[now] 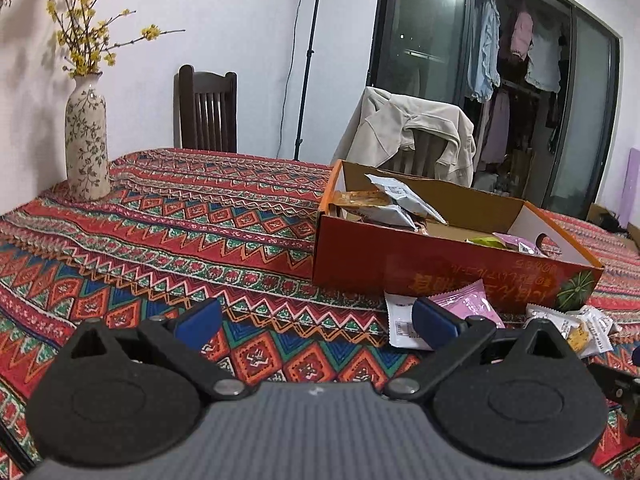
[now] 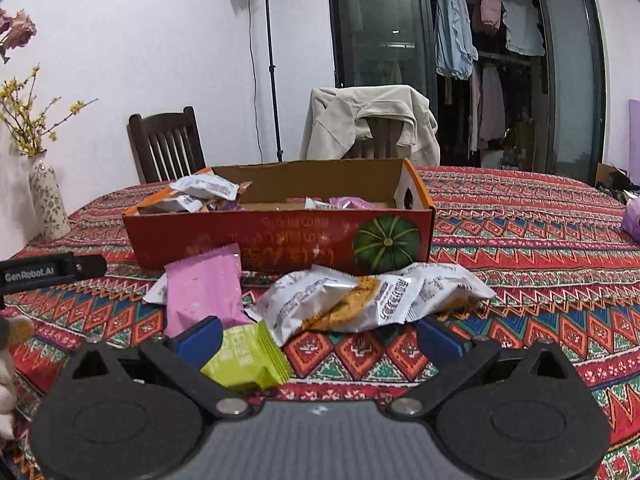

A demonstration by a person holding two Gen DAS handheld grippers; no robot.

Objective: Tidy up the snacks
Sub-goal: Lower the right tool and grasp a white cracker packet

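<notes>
Hovering with jaws spread and empty, the right gripper (image 2: 318, 340) faces loose packets; the green packet (image 2: 248, 364) lies at seven o'clock, touching its left finger. Centre over it before closing. The left gripper (image 1: 316, 320) also gapes empty, the orange box (image 1: 452, 268) at one o'clock.

Left gripper (image 1: 316, 320) spread wide, empty, above patterned red tabletop (image 1: 180, 232); orange cardboard box (image 1: 440, 268) holding snack packets (image 1: 394, 200); pink packet (image 1: 472, 304) beside box.

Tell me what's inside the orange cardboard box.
The orange cardboard box holds white snack packets piled at one end and a pink packet near the other. Its front wall hides the bottom.
</notes>
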